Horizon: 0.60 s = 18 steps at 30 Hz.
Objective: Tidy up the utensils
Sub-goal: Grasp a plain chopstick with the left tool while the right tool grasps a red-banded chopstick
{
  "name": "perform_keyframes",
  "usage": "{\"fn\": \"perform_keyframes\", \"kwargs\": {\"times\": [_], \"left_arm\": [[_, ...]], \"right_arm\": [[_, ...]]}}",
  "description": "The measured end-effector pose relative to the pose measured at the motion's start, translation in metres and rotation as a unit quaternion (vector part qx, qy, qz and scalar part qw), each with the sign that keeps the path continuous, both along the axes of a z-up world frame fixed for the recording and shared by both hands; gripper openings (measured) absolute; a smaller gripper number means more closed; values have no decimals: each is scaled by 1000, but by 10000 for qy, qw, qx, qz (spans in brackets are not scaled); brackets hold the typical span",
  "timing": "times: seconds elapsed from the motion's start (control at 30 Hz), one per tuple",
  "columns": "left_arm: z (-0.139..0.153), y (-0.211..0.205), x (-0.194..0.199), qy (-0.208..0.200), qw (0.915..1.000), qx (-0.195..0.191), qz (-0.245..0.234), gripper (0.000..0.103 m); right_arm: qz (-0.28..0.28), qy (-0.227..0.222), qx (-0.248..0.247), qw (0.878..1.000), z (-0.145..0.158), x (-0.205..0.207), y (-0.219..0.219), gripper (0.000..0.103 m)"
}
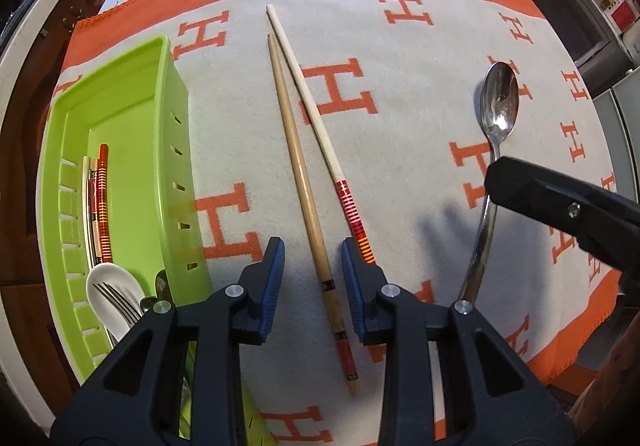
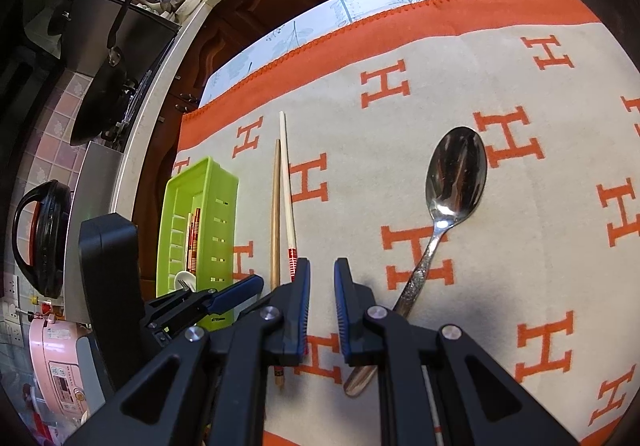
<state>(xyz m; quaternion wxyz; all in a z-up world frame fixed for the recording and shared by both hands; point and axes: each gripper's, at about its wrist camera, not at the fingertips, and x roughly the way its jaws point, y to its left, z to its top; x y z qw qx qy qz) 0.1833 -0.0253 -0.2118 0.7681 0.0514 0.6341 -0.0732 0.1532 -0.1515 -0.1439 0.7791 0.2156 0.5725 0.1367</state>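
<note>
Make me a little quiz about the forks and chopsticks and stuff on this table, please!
1. True or false: the metal spoon already lies inside the green tray.
2. How many chopsticks lie loose on the blanket outside the tray?
3. Which is straddled by the left gripper: A) the plain wooden chopstick, B) the white spoon, C) the fork?

Key
1. False. It lies on the blanket, next to the right gripper.
2. Two: one plain wood, one pale with red bands.
3. A. The open jaws sit either side of it, not shut on it.
</note>
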Motion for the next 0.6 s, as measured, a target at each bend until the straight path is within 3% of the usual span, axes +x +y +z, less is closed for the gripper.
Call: {"fn": "perform_keyframes", "kwargs": {"times": [0.4, 0.47, 0.6], "left_arm": [[0, -3, 3, 35, 9999, -142, 70, 26], [0, -1, 5, -86, 9995, -267, 156, 6], [1, 10, 5, -126, 9970, -642, 419, 5]], "right_arm": [[-18, 79, 116, 9999, -4, -2, -2, 12], [-16, 92, 122, 9999, -5, -2, -2, 12], [17, 104, 109, 9999, -5, -3, 0, 12]]}}
